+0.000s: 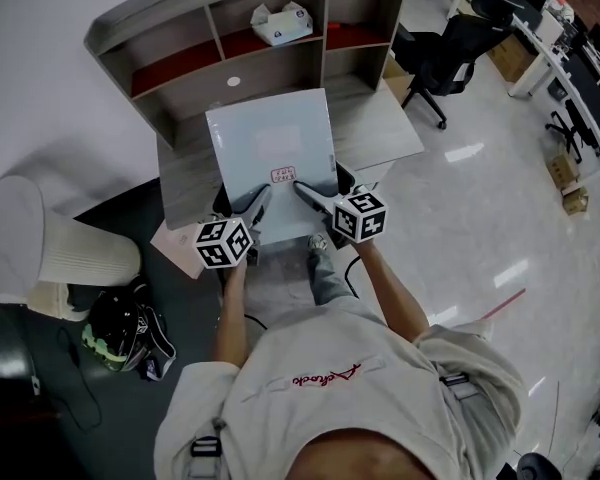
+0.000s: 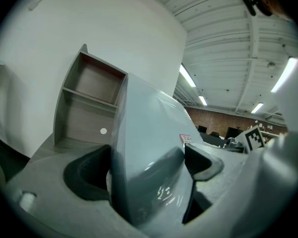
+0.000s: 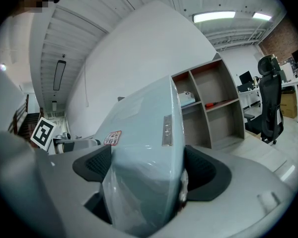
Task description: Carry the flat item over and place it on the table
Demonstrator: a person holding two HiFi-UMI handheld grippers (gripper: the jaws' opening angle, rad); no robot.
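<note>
From the head view, a person is gripping a pale blue flat item by its near edge. The left claw and right claw are sitting side by side, and the item is reaching ahead of them over the grey surface toward a shelf unit. In the left gripper view, the left claw is pinching the plastic-wrapped item between its dark pads, with the shelf unit beyond it to the left. In the right gripper view, the right claw is clamping the item between both pads, and a black office chair is standing beyond it to the right.
</note>
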